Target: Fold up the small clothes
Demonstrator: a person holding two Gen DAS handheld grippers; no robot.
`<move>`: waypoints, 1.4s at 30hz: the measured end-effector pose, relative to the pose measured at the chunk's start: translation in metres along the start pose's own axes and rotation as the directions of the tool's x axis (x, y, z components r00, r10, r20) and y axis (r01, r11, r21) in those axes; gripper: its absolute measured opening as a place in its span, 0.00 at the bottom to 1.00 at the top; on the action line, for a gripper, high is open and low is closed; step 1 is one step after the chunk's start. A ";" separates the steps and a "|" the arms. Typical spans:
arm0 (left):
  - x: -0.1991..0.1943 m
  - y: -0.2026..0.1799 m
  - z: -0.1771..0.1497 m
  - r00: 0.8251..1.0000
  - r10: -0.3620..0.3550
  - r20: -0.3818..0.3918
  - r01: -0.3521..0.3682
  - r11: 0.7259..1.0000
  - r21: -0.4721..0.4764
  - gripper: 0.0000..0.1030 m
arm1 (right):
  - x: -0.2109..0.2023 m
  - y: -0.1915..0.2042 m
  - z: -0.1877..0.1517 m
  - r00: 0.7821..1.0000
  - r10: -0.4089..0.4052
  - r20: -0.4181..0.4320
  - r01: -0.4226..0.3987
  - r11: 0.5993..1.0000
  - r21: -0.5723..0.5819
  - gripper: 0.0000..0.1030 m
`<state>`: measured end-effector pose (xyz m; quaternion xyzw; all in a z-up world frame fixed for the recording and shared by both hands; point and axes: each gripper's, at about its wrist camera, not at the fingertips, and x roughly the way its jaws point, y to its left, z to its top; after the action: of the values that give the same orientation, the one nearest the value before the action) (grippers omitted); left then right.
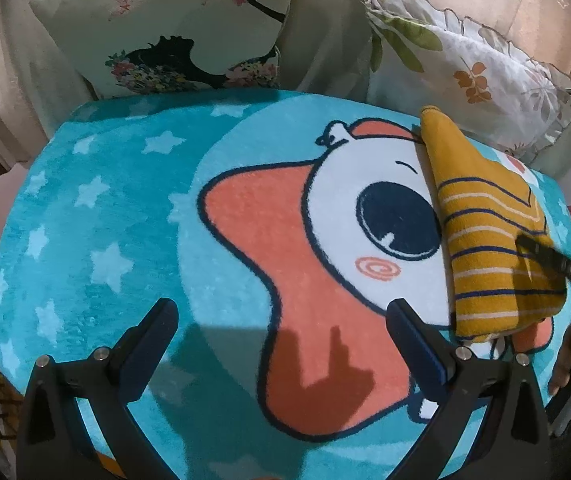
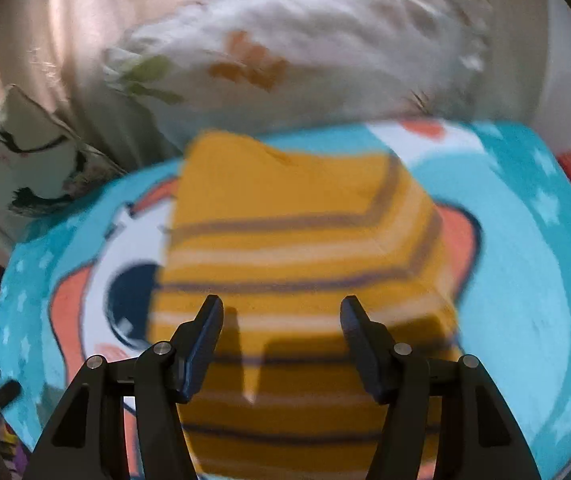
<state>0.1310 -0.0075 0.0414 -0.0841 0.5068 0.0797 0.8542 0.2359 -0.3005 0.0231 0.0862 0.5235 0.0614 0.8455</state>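
Both our grippers, left gripper [image 1: 281, 312] and right gripper [image 2: 281, 308], hang released, grasping nothing. The folded yellow striped garment [image 2: 297, 248] lies just beneath and ahead of our right fingers: soft, light, floppy, we judge. Best pinched at a doubled edge.

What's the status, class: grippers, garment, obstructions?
Left gripper open, over bare mat. Right gripper open above folded yellow striped garment. Nothing in the way.

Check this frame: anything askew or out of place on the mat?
Nothing stands out. The striped yellow garment lies folded on the cartoon mat, both grippers open: the left gripper off it, the right gripper over it.
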 end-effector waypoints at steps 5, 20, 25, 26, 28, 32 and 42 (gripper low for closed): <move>0.003 -0.006 0.002 1.000 -0.022 -0.004 0.022 1.000 0.017 1.00 | -0.022 -0.028 -0.014 0.999 -0.042 0.023 0.040 0.994 0.102 0.63; 0.019 -0.034 -0.002 0.993 -0.099 -0.061 0.106 0.986 0.125 1.00 | -0.053 0.013 -0.047 0.982 -0.165 0.087 0.164 0.986 0.020 0.63; 0.018 -0.041 -0.003 0.991 -0.116 -0.068 0.124 0.982 0.142 1.00 | -0.058 0.017 -0.031 0.977 -0.162 0.136 0.163 0.987 -0.002 0.63; 0.015 -0.042 -0.003 0.991 -0.116 -0.059 0.123 0.982 0.146 1.00 | -0.056 0.017 -0.022 0.976 -0.160 0.149 0.162 0.987 -0.005 0.63; 0.010 -0.042 -0.003 0.993 -0.113 -0.043 0.118 0.982 0.147 1.00 | -0.044 0.013 0.000 0.973 -0.167 0.160 0.171 0.985 -0.012 0.47; 0.003 -0.036 -0.005 0.996 -0.089 -0.023 0.091 0.988 0.122 1.00 | -0.010 0.001 0.038 0.976 -0.179 0.122 0.179 0.984 0.006 0.35; -0.006 -0.024 -0.017 1.000 0.005 -0.026 -0.005 1.000 -0.004 1.00 | 0.030 -0.023 0.082 0.986 -0.168 0.000 0.168 0.986 -0.020 0.37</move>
<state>0.1191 -0.0353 0.0401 -0.0856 0.5179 0.0818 0.8472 0.3229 -0.3233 0.0277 0.0336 0.5290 -0.0048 0.8480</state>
